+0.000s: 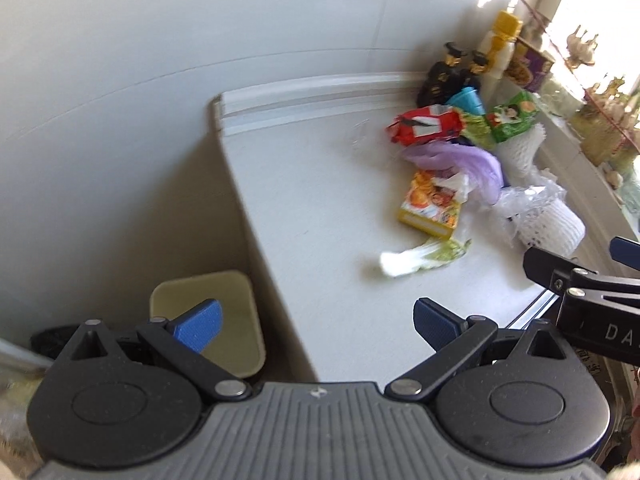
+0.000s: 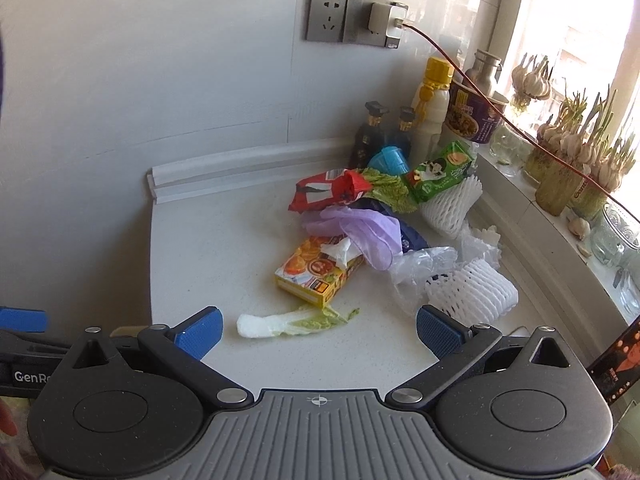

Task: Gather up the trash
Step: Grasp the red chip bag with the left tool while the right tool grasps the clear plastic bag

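White counter (image 2: pixel 208 248) in tiled corner, bin (image 1: pixel 236 320) beside it. Trash: two foam nets (image 2: pixel 472 292), one cabbage leaf (image 2: pixel 292 322), one yellow box (image 2: pixel 316 274). Left gripper (image 1: pixel 316 326) and right gripper (image 2: pixel 318 328) both spread wide, empty.

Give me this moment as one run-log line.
left gripper: open, empty | right gripper: open, empty, nearest cabbage leaf | trash pile on counter: untouched | bin: on floor beside counter
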Demonstrator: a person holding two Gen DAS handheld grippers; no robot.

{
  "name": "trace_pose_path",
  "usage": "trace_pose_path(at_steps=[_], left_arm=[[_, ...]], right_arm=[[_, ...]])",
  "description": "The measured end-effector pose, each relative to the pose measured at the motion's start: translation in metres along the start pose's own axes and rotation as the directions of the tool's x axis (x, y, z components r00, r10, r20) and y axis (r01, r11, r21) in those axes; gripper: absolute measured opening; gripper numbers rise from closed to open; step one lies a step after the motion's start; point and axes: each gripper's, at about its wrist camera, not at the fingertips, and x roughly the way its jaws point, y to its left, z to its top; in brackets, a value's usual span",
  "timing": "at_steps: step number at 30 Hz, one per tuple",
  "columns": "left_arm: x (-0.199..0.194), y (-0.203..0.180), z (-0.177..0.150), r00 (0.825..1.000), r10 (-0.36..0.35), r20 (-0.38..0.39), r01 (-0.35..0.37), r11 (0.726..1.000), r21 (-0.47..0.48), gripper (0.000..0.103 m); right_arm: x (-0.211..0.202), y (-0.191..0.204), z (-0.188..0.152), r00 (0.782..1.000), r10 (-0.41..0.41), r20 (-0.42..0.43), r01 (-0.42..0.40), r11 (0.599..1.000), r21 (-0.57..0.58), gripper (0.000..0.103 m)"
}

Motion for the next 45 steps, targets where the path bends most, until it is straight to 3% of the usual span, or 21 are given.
trace_pose_path(at_steps=[10,16,20,25,30,35,39,45], left_arm=[[0.050,-0.023,0.039,0.997,-0.050,0.060,0.044,0.995,0.089,0.102],[0.078,-0.039,0.059,0.989,-0.132,0.067,0.121,0.982,0.143,0.097],[0.098,-0.050,0.072,0.974,-0.201,0.101,0.179,0.965,0.193,0.087],[0.128,-0.055,0.093,0.950,-0.274,0.148,0.242,0.949,0.203,0.080],[0.148,-0.066,0.112,0.920,-0.314,0.234,0.235,0.920,0.312,0.079],[0.169,-0.077,0.128,0.912,-0.334,0.237,0.197,0.866,0.461,0.078],[0.183,-0.084,0.135,0.925,-0.316,0.213,0.155,0.823,0.547,0.079],[0.201,-0.088,0.150,0.933,-0.328,0.148,0.199,0.813,0.548,0.075]], right_arm=[[0.053,-0.062,-0.005,1.000,0.001,-0.012,0.001,0.992,0.129,0.103],[0.074,-0.089,-0.006,0.998,-0.065,-0.015,0.066,0.991,0.113,0.103],[0.085,-0.102,-0.005,0.997,-0.069,0.020,0.067,0.993,0.099,0.103],[0.102,-0.117,-0.002,0.997,-0.005,0.078,-0.004,0.993,0.118,0.103],[0.119,-0.126,0.002,0.994,0.054,0.090,-0.068,0.986,0.154,0.100],[0.138,-0.128,0.005,0.996,0.055,0.076,-0.069,0.981,0.184,0.088],[0.151,-0.129,0.006,0.995,0.069,0.066,-0.082,0.971,0.227,0.077],[0.166,-0.132,0.007,0.998,0.048,0.047,-0.060,0.958,0.279,0.047]])
